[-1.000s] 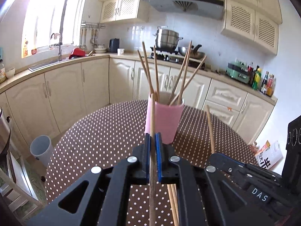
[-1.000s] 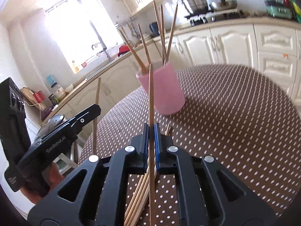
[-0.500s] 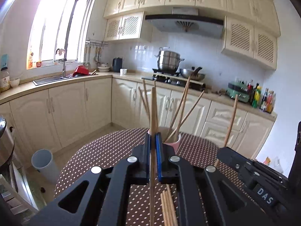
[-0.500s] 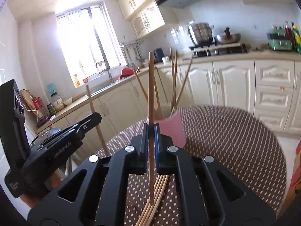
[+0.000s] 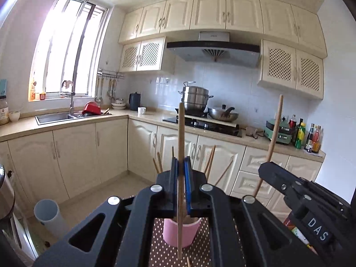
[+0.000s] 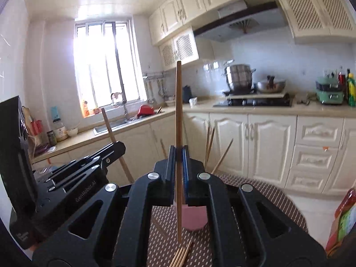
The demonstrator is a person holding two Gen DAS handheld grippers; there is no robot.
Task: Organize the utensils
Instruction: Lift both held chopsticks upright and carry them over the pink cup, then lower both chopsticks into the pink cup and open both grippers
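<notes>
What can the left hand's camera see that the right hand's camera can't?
Only the left wrist view shows the white bin on the floor. Only the right wrist view shows loose chopsticks lying on the table. Both show the pink cup, the steel pot on the stove, and each gripper shut on its own chopstick: left gripper, right gripper.

Steel pot (image 5: 195, 98) and wok (image 5: 223, 114) on stove; red bowl (image 5: 91, 108) by sink (image 5: 53, 118).

The pink cup (image 5: 181, 231) at lower centre is largely hidden behind the left claw (image 5: 181, 166); loose chopsticks (image 6: 181, 257) are cut off by the bottom edge. Bottle labels (image 5: 311, 135) are too small to be read.
</notes>
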